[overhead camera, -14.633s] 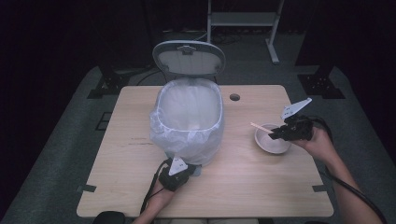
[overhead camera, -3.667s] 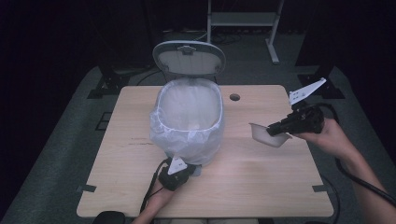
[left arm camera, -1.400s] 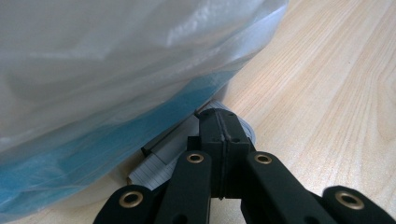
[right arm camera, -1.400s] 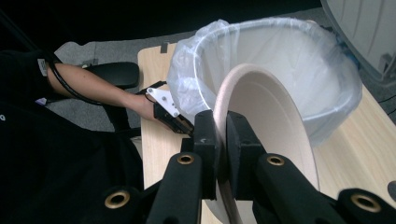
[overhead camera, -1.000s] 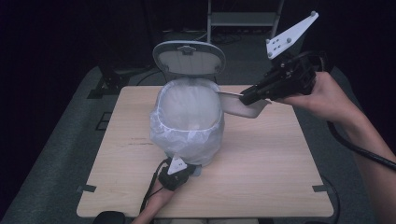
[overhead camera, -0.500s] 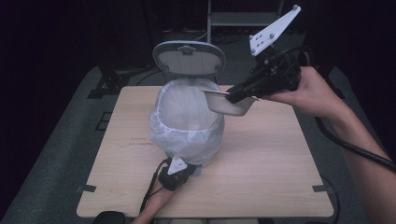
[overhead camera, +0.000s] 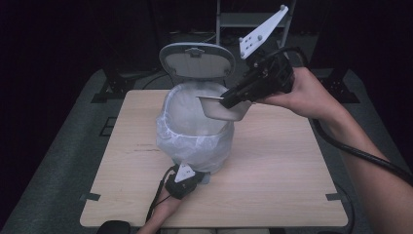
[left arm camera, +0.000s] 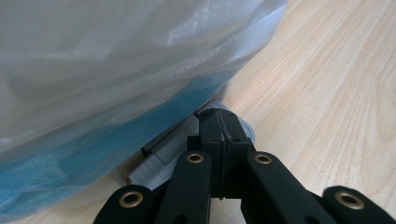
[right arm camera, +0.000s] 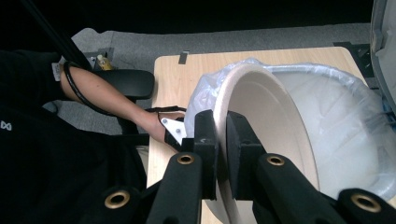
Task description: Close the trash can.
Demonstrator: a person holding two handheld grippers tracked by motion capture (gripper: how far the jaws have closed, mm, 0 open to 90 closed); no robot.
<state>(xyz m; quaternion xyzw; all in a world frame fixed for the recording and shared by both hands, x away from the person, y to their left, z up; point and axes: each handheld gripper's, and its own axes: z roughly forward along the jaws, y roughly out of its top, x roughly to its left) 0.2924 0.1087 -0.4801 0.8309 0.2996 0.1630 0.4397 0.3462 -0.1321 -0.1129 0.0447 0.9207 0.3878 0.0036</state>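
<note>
Right claw [overhead camera: 229, 101] grips bowl [overhead camera: 221, 108] over bin [overhead camera: 195, 131], seemingly tilted.

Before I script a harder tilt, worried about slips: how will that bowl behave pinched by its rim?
The bowl looks stiff and light: the right gripper carries it by the rim alone. Its smooth wall may slip between the pads over the lined bin.

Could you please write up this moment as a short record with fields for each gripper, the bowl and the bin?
right gripper: shut on the rim of the bowl, held tilted over the bin
left gripper: shut, low on the table at the near foot of the bin
bin: lined with a pale plastic bag, lid standing open behind it
bowl contents: none seen in the right gripper view
</note>
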